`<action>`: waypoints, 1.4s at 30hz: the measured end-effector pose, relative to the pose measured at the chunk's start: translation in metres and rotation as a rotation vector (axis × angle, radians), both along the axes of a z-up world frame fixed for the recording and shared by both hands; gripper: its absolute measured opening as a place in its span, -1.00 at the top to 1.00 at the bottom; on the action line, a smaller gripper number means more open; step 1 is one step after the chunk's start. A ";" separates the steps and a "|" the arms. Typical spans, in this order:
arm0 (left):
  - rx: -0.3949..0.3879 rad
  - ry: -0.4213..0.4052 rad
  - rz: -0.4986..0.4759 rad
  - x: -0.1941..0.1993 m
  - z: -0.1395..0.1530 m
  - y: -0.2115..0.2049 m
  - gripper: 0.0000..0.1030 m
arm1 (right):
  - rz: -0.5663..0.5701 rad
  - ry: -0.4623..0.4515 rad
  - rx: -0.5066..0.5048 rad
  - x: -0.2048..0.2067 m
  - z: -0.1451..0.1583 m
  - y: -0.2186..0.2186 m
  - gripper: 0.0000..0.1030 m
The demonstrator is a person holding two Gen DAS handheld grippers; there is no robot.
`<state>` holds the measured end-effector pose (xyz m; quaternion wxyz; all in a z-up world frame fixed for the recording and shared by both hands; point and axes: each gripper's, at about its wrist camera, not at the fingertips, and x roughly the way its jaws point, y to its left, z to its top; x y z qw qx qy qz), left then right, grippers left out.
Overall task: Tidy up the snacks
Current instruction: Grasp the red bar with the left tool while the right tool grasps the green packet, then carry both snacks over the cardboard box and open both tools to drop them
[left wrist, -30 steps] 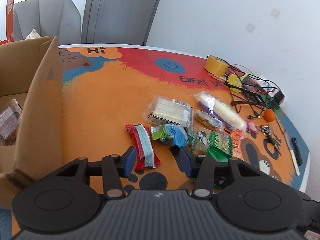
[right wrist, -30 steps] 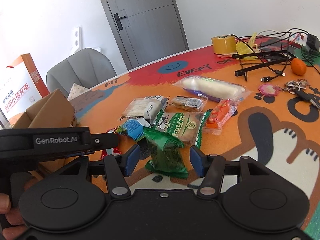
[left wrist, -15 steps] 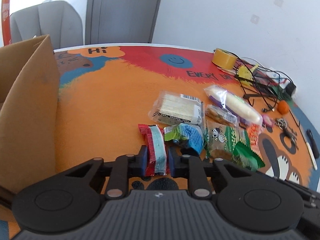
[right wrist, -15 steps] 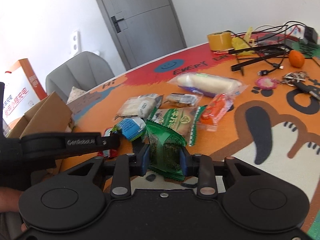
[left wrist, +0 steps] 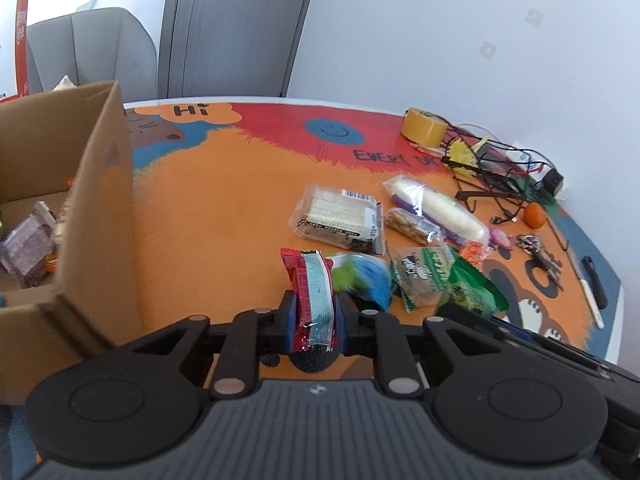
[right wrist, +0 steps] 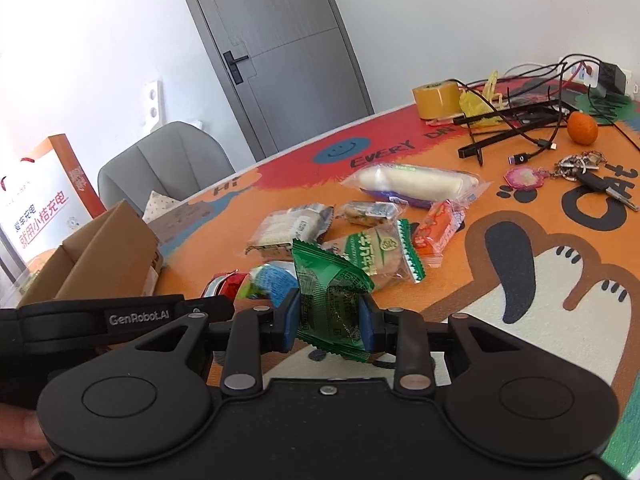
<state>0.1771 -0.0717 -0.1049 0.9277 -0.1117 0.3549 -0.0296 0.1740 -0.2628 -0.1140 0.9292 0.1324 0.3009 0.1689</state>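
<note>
My left gripper [left wrist: 314,316] is shut on a red and light-blue snack packet [left wrist: 314,292] and holds it a little above the table. My right gripper [right wrist: 329,318] is shut on a dark green snack packet [right wrist: 330,300], also lifted. A blue and green packet [left wrist: 362,276] lies just right of the left gripper, blurred. More snacks lie beyond: a clear cracker pack [left wrist: 340,216], a long white roll [left wrist: 436,208], a green-edged biscuit pack [right wrist: 376,254], an orange packet [right wrist: 438,226]. An open cardboard box [left wrist: 96,208] stands at the left with snacks inside.
A yellow tape roll [left wrist: 424,128], tangled black cables [left wrist: 492,168], a small orange fruit [right wrist: 582,128], keys [right wrist: 588,176] and a pen [left wrist: 592,286] lie at the table's far right. A grey chair [right wrist: 160,168] stands behind the table. The left gripper body [right wrist: 120,320] shows in the right wrist view.
Both grippers have shut, the left on the red and blue packet and the right on the dark green packet, and have lifted them off the table. The blue and green packet has been nudged.
</note>
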 end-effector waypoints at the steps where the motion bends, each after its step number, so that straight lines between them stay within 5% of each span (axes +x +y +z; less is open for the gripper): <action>1: 0.001 -0.007 -0.001 -0.002 0.002 0.000 0.64 | 0.001 -0.003 0.002 -0.001 0.002 0.001 0.40; 20: -0.037 -0.126 0.041 -0.045 0.056 0.030 0.64 | 0.064 -0.098 0.008 -0.016 0.044 0.029 0.41; 42: -0.043 -0.192 0.263 -0.089 0.088 0.129 0.64 | 0.244 -0.174 0.028 -0.013 0.085 0.111 0.41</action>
